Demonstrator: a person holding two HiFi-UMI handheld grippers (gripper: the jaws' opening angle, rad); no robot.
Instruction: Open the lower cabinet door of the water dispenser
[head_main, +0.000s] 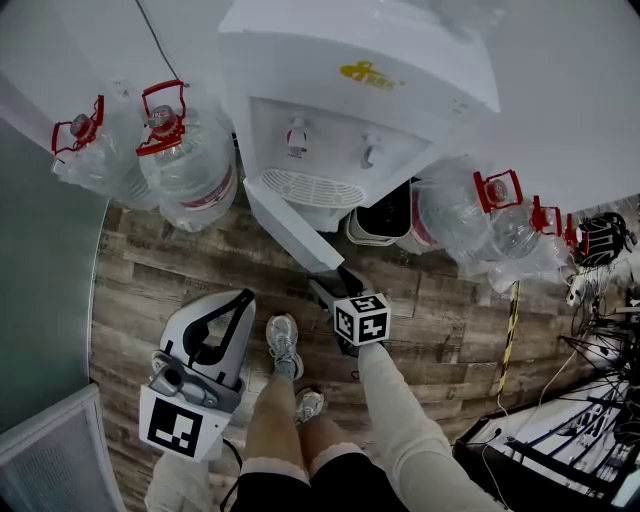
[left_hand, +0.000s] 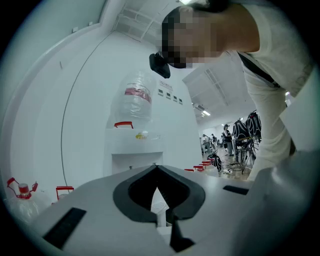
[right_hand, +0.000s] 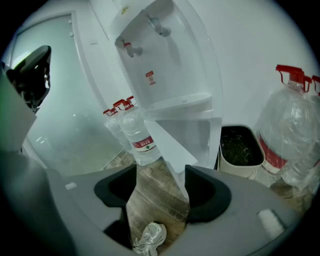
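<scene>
Cabinet door (head_main: 290, 230) ajar — wood-plank floor (head_main: 150, 270), white wall (head_main: 560, 80)

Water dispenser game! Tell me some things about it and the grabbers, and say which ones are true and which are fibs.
1. The lower cabinet door of the water dispenser is swung open. True.
2. The right gripper has its jaws shut tight. False: the jaws stand apart, with the door's edge between them, next to one jaw.
3. Water bottles with red handles stand on both sides of the dispenser. True.
4. The left gripper is touching the door. False: it hangs well away from the door, its jaws shut on nothing.
5. The floor is green carpet. False: it is wood-look planks.
</scene>
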